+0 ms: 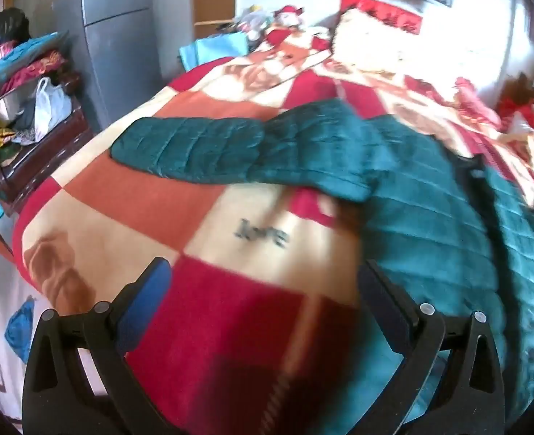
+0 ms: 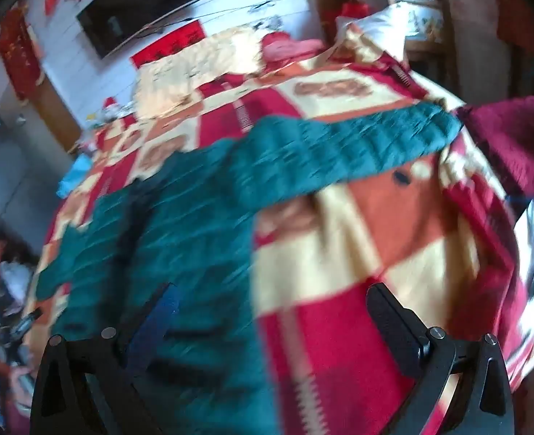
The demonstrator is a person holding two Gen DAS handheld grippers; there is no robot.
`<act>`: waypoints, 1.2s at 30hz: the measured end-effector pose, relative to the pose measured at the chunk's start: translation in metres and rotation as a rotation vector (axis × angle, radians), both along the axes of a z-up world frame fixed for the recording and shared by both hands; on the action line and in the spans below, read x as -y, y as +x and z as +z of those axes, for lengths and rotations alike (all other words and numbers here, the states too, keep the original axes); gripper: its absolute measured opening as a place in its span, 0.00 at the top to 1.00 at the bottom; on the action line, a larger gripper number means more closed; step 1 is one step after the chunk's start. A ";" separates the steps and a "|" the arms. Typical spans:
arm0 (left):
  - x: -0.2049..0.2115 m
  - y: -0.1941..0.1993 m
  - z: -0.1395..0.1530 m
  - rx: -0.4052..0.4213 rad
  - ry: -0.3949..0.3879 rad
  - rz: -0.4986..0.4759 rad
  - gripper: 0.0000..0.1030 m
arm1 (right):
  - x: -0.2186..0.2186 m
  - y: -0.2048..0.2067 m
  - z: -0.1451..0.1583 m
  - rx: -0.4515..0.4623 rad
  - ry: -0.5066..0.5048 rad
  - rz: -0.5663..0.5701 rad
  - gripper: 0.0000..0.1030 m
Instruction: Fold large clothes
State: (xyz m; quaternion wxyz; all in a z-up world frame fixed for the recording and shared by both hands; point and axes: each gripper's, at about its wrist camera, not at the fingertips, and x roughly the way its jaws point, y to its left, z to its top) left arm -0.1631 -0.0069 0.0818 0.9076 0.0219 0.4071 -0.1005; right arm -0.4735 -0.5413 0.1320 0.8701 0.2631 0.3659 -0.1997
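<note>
A dark green quilted jacket (image 1: 430, 195) lies spread on a bed covered by a red, orange and cream checked blanket (image 1: 140, 195). One sleeve (image 1: 183, 145) stretches out to the left in the left wrist view. My left gripper (image 1: 263, 279) is open and empty, above the blanket just left of the jacket's body. In the right wrist view the jacket (image 2: 180, 224) fills the left middle, with its other sleeve (image 2: 357, 141) reaching right. My right gripper (image 2: 270, 304) is open and empty, above the jacket's right edge and the blanket (image 2: 368, 246). Both views are motion-blurred.
A cluttered dark wooden side table (image 1: 38, 152) with bags stands left of the bed. A cream pillow (image 1: 368, 43) and toys lie at the head. A dark red cloth (image 2: 513, 141) sits at the bed's right edge. A television (image 2: 140, 3) hangs on the wall.
</note>
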 end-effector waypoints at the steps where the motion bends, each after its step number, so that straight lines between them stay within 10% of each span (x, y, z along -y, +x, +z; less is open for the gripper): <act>1: 0.004 -0.017 0.005 0.007 -0.009 -0.025 0.00 | -0.022 -0.004 0.004 -0.001 0.000 0.002 0.00; 16: 0.054 -0.162 0.034 0.161 0.017 -0.135 0.00 | -0.205 -0.006 0.012 0.041 -0.191 0.059 0.00; 36: 0.067 -0.172 0.028 0.143 0.014 -0.166 0.00 | -0.224 0.003 -0.004 0.008 -0.275 0.050 0.00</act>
